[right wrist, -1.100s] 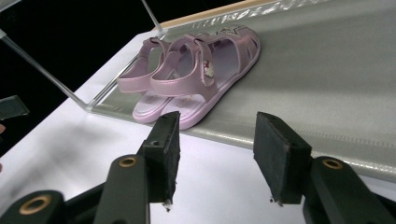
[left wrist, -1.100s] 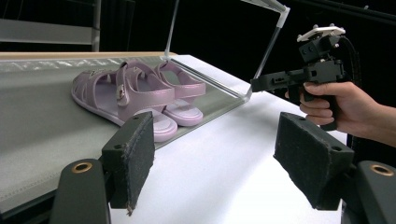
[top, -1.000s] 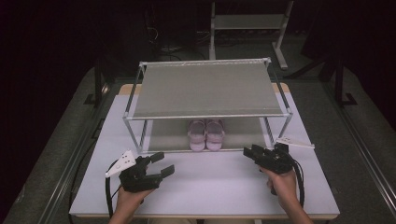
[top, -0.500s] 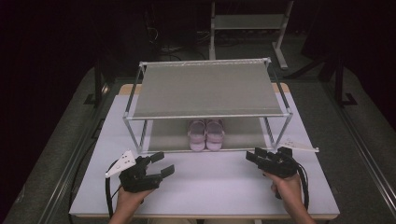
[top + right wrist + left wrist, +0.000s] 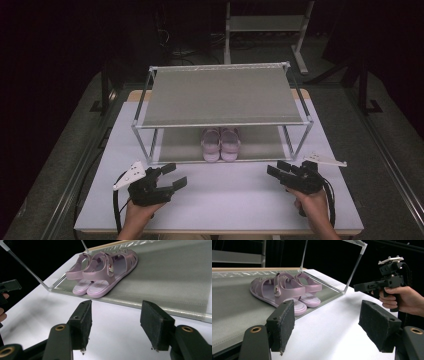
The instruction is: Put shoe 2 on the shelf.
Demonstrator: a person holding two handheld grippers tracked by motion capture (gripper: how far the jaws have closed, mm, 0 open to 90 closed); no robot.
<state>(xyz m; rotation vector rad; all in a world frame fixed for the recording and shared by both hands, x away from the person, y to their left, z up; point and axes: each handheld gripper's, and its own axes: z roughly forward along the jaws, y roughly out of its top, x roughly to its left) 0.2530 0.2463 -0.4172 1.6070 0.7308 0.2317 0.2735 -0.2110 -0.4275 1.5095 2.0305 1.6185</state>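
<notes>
A pair of lilac sandals stands side by side on the lower shelf of a metal-framed rack, heels toward the front edge. My left gripper hovers over the white table at front left, open, nothing between its pads. My right gripper is at front right, also open and empty, pointing toward the sandals. Each gripper sits well short of the shelf edge. In the left gripper view the right gripper shows farther off in a hand.
The white table has bare room in front of the rack. The rack's grey upper shelf overhangs the sandals, with thin corner posts at the front. Dark floor surrounds the table; another rack stands behind.
The right gripper has drawn back a little toward the table's front edge and to the right. The left gripper and the sandals have stayed put.
</notes>
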